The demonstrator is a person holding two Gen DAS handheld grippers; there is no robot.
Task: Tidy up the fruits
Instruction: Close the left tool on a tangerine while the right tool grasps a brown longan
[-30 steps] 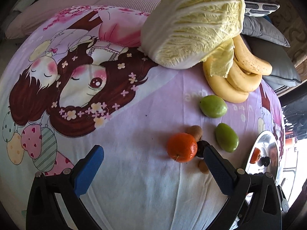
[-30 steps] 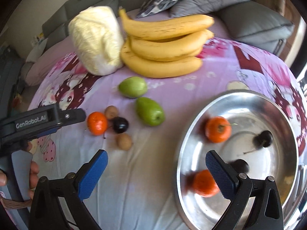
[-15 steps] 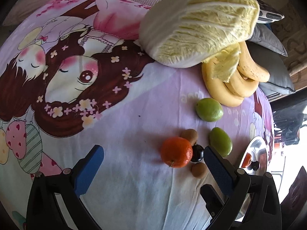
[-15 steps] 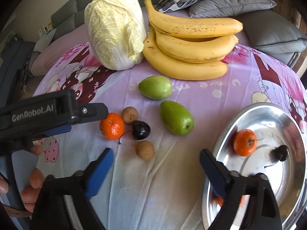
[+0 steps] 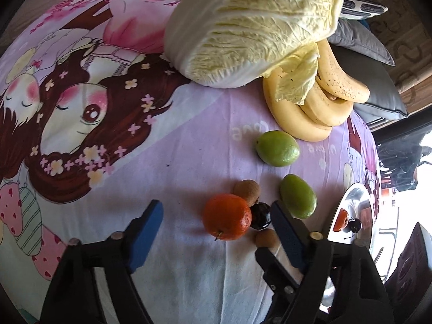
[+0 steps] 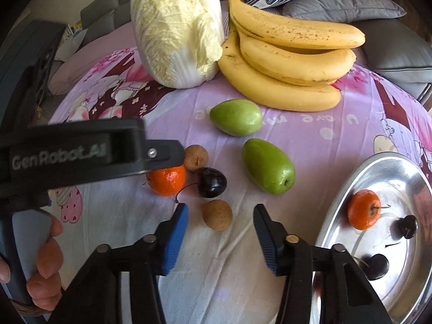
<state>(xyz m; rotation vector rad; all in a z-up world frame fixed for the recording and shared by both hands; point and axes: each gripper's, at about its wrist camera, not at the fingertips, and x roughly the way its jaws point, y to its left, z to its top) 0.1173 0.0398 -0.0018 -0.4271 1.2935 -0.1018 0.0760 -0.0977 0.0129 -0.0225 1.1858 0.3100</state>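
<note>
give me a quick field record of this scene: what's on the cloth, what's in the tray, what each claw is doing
cloth: pale napa cabbage, yellow banana bunch, two green oval fruits, orange tangerine, dark cherry, two brown longans
tray: round steel tray holds a tangerine, two cherries
left claw: closing around tangerine, not touching
right claw: closing around near longan, not touching

Left wrist view: looks steeply down along the left gripper [image 5: 216, 229] at the bed [image 5: 189, 151], close.
Right wrist view: looks steeply down along the right gripper [image 6: 220, 230], close, from further right.
Shared: tangerine [image 5: 227, 216] [image 6: 168, 179], bananas [image 5: 310, 108] [image 6: 283, 62], cabbage [image 5: 251, 27] [image 6: 175, 27], steel tray's rim [image 5: 348, 199] [image 6: 334, 216].
</note>
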